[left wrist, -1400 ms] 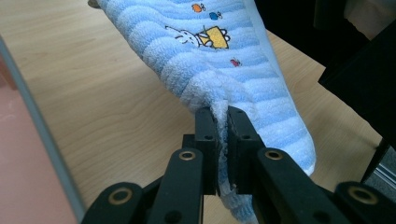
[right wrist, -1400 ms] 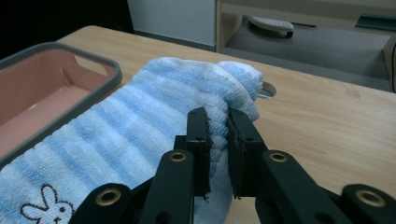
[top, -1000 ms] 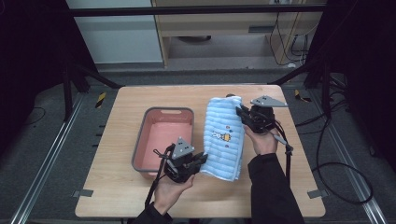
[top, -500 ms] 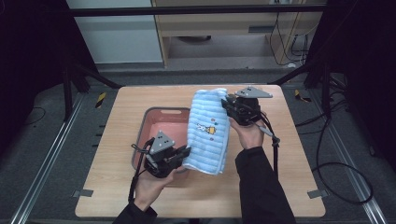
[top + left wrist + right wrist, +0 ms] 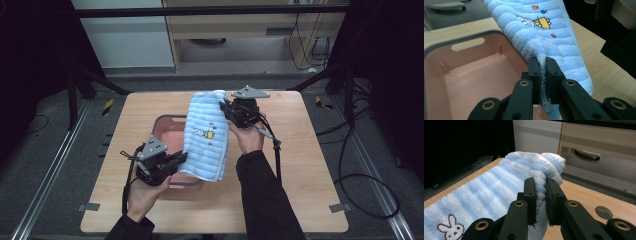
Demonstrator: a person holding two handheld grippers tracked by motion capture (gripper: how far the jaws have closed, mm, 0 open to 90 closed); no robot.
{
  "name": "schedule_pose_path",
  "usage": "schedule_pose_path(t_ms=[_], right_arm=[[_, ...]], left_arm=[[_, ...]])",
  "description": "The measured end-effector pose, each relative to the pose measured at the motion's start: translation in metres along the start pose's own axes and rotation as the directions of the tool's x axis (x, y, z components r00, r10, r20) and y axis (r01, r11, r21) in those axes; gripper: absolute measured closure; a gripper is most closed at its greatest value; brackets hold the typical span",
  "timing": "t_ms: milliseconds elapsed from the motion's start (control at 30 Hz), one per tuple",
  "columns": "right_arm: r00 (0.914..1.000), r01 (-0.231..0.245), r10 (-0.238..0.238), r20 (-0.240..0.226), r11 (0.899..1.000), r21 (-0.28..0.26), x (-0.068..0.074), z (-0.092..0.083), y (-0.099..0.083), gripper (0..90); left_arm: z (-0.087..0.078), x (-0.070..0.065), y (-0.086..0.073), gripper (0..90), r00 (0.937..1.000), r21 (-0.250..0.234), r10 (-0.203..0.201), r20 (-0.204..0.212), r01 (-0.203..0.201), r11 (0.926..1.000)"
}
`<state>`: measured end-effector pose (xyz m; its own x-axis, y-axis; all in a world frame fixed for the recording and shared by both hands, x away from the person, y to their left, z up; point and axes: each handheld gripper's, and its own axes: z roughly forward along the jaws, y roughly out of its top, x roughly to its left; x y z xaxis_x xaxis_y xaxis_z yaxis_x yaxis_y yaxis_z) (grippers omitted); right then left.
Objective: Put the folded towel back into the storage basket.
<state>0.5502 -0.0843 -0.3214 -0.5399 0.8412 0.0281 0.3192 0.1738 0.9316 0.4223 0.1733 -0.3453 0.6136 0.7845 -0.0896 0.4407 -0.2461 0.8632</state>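
Reaching in from six o'clock, the left gripper (image 5: 181, 157) and right gripper (image 5: 223, 106) are pinching the striped towel (image 5: 206, 135) over the pink bin (image 5: 161, 122).

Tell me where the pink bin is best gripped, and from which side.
Grip the bin at its far short wall, by the slot handle, coming from above. That rim stands bare, while the towel hangs over the right wall. Both grippers are shut on the towel, so one must let go first.

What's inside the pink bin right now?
The pink bin looks bare inside where its floor shows, seen in the left gripper view. The blue striped towel hangs over its right side, so that part is covered.
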Motion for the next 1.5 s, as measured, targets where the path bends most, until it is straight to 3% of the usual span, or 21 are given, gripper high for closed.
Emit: schedule_pose_path(t_ms=[733,1067,1500], right_arm=[[0.9972,0.001,-0.001,-0.075,1.0,-0.003,0.037,0.055,0.008,80.1],[0.996,0.003,-0.002,-0.089,1.0,0.014,0.042,0.076,0.002,80.0],[0.9953,0.017,-0.011,-0.097,0.998,0.057,0.039,0.097,-0.018,80.0]], left_arm=[[-0.021,0.045,-0.013,84.5,0.9957,0.006,-0.053,-0.076,0.054,0.9985],[-0.012,0.061,-0.021,84.5,0.9905,0.031,-0.082,-0.111,0.086,0.9958],[0.008,0.062,-0.037,84.5,0.99,0.087,-0.082,-0.115,0.093,0.9919]])
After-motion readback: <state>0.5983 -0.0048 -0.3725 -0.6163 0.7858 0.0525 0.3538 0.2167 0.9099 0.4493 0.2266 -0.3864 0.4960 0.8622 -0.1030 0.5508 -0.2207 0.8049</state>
